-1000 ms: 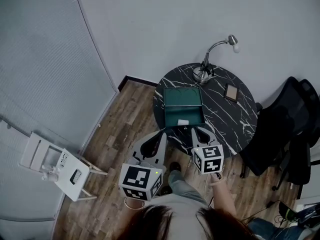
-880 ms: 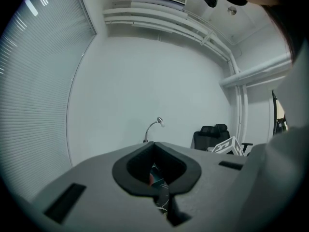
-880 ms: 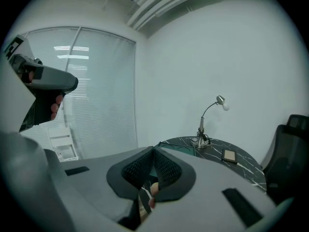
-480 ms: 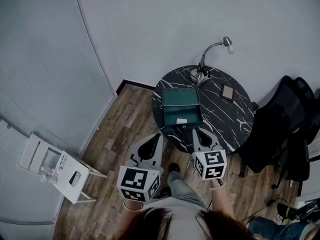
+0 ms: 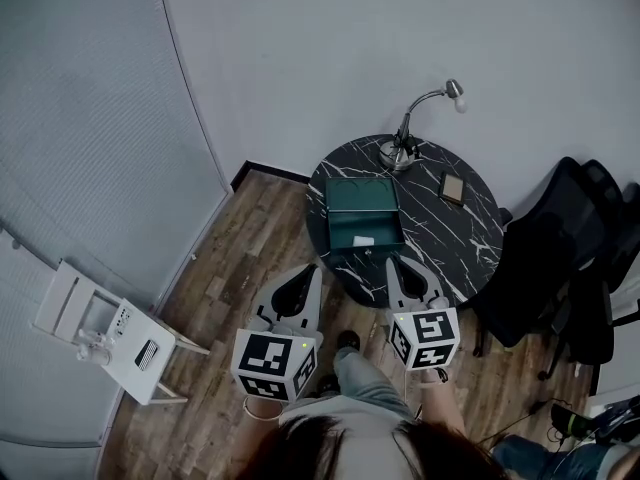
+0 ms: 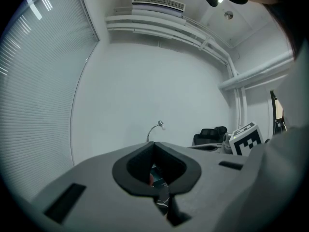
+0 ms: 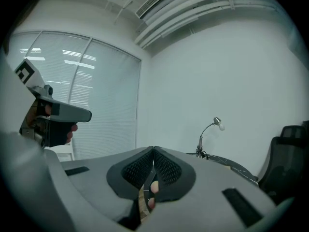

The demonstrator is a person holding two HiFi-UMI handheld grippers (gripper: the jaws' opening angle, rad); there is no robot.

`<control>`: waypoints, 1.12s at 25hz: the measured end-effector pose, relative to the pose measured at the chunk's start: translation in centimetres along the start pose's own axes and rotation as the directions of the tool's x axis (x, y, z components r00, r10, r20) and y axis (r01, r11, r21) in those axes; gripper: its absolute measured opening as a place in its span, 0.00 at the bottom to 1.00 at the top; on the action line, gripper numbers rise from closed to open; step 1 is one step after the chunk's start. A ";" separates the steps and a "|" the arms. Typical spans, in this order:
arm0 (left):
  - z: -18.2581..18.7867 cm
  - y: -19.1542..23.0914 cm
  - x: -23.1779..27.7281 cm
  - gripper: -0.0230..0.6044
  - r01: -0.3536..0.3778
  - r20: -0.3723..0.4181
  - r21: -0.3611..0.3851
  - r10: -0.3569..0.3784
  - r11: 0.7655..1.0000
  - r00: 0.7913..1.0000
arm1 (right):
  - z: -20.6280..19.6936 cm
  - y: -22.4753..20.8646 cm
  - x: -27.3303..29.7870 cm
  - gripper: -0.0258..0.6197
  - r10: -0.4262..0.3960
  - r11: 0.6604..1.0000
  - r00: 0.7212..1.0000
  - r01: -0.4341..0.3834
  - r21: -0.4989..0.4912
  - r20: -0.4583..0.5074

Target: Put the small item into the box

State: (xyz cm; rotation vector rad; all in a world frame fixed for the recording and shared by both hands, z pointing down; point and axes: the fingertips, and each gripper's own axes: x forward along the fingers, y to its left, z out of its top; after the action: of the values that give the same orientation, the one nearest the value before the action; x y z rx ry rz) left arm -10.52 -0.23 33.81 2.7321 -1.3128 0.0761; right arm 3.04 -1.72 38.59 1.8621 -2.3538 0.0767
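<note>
Behind the box (image 5: 365, 208) stands a lamp (image 5: 400, 151) (left hand-held gripper (image 5: 313, 272) and right hand-held gripper (image 5: 394, 264) clenched, empty).

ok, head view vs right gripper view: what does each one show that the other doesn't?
Head view only: the open green box with a small white item inside it, a white stool and the wood floor.

Right gripper view only: the ceiling vent, and the right gripper up close, jaws closed together.

Both: the desk lamp, the black marble table, the black chair and the left gripper.
</note>
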 end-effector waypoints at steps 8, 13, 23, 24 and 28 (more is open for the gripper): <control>0.3 0.2 0.4 0.05 0.004 0.014 0.000 -0.004 1.000 1.000 | 1.8 0.5 -1.1 0.08 -0.005 1.000 0.999 0.005 -0.012 0.038; 0.4 0.0 0.7 0.05 0.011 0.024 -0.008 -0.011 1.000 1.000 | 2.6 0.6 -1.8 0.08 -0.006 0.999 0.998 0.008 -0.038 0.065; 0.5 -1.4 1.5 0.05 0.007 0.024 -0.016 -0.007 1.000 1.000 | 3.6 0.2 -3.0 0.08 0.015 0.998 0.996 -0.009 -0.067 0.093; 0.6 -1.7 1.6 0.05 0.006 0.023 -0.015 -0.006 1.000 1.000 | 3.7 0.1 -3.2 0.08 0.018 0.997 0.995 -0.011 -0.071 0.094; 1.0 -2.7 1.8 0.05 -0.001 0.019 -0.009 0.001 1.000 1.000 | 4.3 -0.6 -4.1 0.08 0.020 0.998 0.994 -0.014 -0.061 0.103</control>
State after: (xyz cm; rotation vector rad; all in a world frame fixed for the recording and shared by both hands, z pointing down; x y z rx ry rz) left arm -7.29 -0.10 32.81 2.7320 -1.3156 0.0448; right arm 4.19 1.55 33.78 1.8613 -2.4111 -0.0898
